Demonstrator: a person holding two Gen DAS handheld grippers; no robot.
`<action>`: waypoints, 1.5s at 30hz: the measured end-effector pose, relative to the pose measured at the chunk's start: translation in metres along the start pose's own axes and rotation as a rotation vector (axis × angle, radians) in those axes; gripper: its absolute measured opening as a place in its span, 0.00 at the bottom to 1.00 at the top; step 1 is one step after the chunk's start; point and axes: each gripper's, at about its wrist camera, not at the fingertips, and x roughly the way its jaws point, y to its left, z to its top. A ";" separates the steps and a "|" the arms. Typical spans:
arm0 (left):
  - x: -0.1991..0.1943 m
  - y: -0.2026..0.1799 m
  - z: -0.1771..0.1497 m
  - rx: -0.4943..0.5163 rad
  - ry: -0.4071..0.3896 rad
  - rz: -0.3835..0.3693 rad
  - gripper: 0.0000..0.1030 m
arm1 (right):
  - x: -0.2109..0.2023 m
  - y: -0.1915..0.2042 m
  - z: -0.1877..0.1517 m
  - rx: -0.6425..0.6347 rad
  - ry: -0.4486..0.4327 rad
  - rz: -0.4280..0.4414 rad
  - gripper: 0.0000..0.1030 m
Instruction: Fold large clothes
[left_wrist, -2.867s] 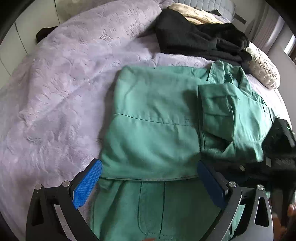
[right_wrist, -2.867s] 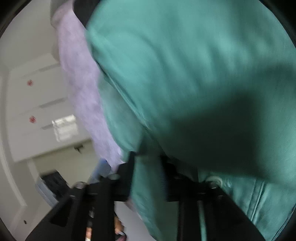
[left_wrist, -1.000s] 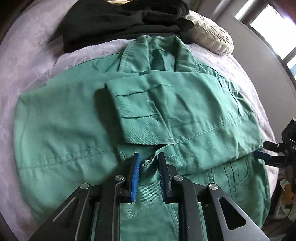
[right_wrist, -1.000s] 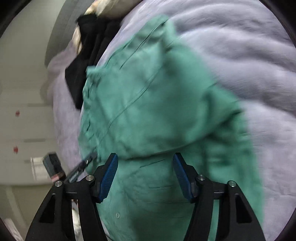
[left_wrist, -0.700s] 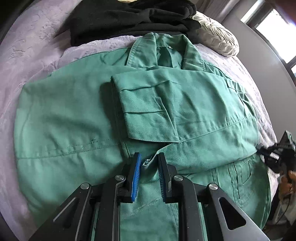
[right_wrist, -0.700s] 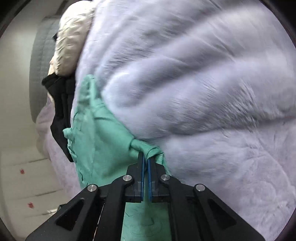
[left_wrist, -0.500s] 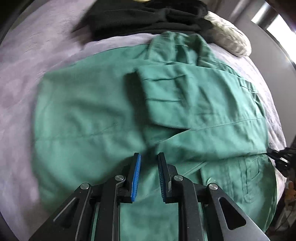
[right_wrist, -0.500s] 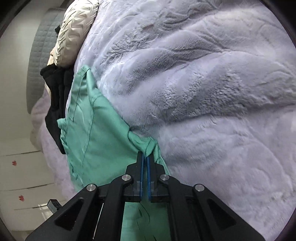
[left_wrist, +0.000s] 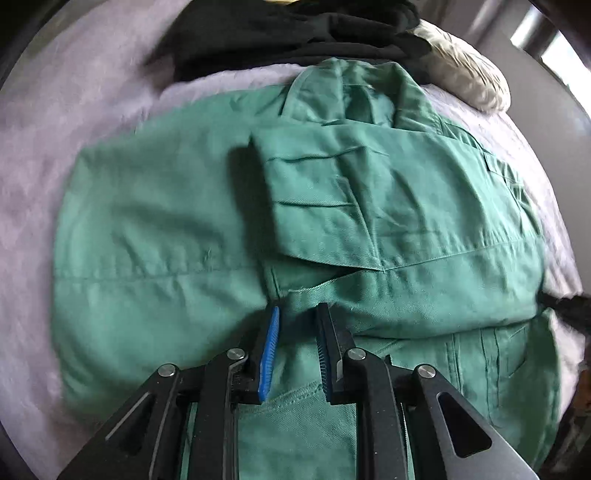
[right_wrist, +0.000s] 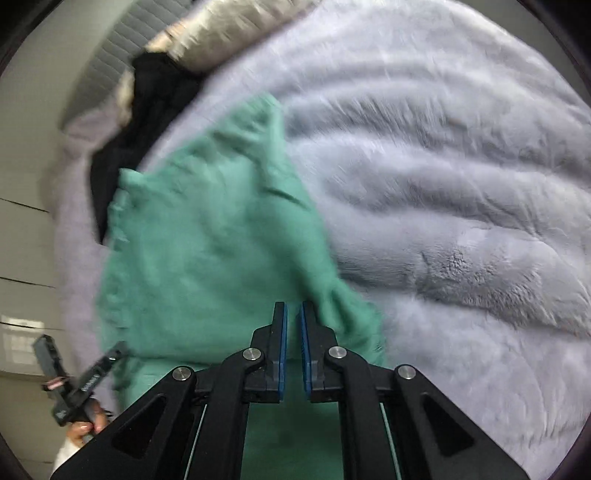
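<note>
A green work jacket of sturdy twill lies spread on a lilac plush blanket, collar at its far end just below a heap of black clothes. One sleeve is folded across the chest, its cuff end lying flat near the middle of the garment. The upper part is doubled over the lower part, leaving a crosswise fold edge with stitched pocket seams showing beneath it on the right. In the right wrist view the jacket appears blurred, its edge rumpled against the blanket.
</note>
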 end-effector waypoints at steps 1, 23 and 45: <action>-0.003 0.004 -0.001 -0.017 0.005 -0.009 0.21 | 0.006 -0.010 0.001 0.028 0.026 0.013 0.04; -0.068 0.008 -0.069 -0.120 0.145 0.187 0.21 | -0.044 0.006 -0.046 0.016 0.126 0.023 0.67; -0.116 0.010 -0.128 -0.131 0.172 0.201 1.00 | -0.056 0.064 -0.085 -0.135 0.152 -0.064 1.00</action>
